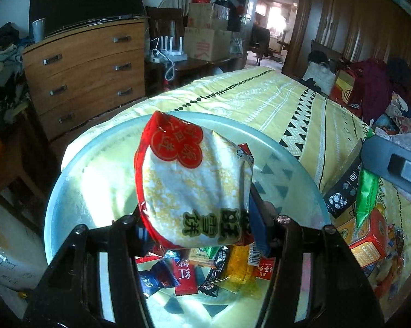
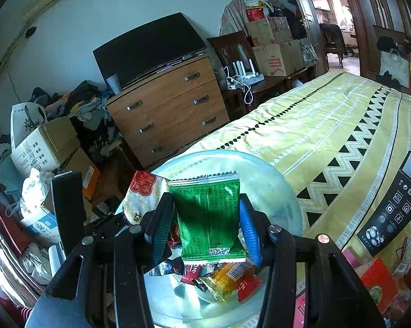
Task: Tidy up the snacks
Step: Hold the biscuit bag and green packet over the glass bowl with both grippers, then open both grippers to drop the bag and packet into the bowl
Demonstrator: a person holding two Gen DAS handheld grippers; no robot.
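My left gripper (image 1: 202,227) is shut on a white and red rice-cracker packet (image 1: 191,180) and holds it above a clear glass bowl (image 1: 68,180) on the bed. My right gripper (image 2: 205,227) is shut on a green snack packet (image 2: 209,216) over the same bowl (image 2: 276,188). The bowl holds several small wrapped snacks (image 1: 205,270), also seen in the right wrist view (image 2: 219,276). The rice-cracker packet (image 2: 144,196) and left gripper body show at left in the right wrist view. The green packet (image 1: 365,194) shows at right in the left wrist view.
The bowl sits on a yellow patterned bedspread (image 2: 328,125). A black box (image 2: 391,213) and red snack boxes (image 1: 367,240) lie on the bed to the right. A wooden dresser (image 2: 167,106) with a TV stands beyond the bed edge, with cardboard boxes (image 2: 44,145) and clutter on the floor.
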